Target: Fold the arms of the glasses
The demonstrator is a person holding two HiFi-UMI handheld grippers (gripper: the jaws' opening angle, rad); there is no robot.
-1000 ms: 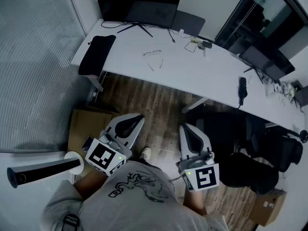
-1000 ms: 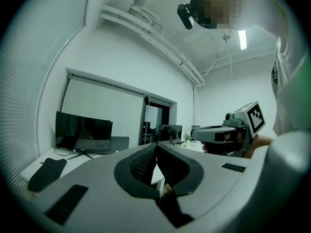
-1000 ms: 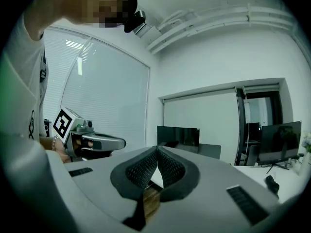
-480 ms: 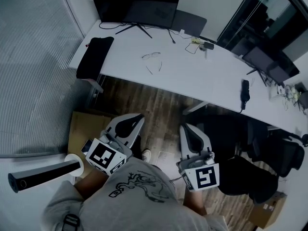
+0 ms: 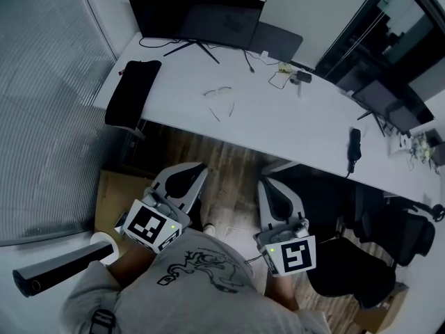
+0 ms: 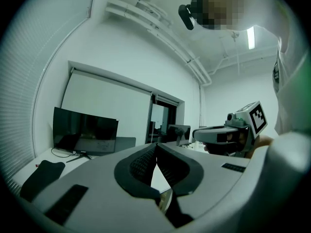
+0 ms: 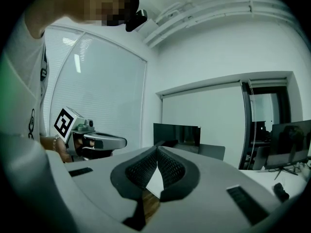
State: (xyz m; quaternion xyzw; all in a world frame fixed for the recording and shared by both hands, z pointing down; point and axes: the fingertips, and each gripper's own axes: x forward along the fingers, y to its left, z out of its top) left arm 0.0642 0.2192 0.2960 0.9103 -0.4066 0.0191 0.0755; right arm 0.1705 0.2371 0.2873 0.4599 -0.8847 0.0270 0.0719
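The glasses (image 5: 220, 97) are thin-rimmed and lie on the white desk (image 5: 278, 113) in front of the monitor, both arms spread open. In the head view my left gripper (image 5: 189, 172) and right gripper (image 5: 270, 186) are held side by side over the wooden floor, well short of the desk and pointing toward it. The left gripper view has the left gripper's (image 6: 155, 148) pads meeting at the tips with nothing between them. In the right gripper view, the right gripper (image 7: 157, 150) is shut the same way and empty. The glasses are not visible in either gripper view.
A black monitor (image 5: 195, 16) stands at the back of the desk, a black pad (image 5: 131, 92) lies at its left end, and cables (image 5: 285, 72) and a black handset (image 5: 353, 145) lie to the right. Office chairs (image 5: 348, 270) stand on the right, a cardboard box (image 5: 115, 193) on the left.
The desk and glasses have slid lower in the head view, so they are nearer. Both grippers keep their place before the person, still shut.
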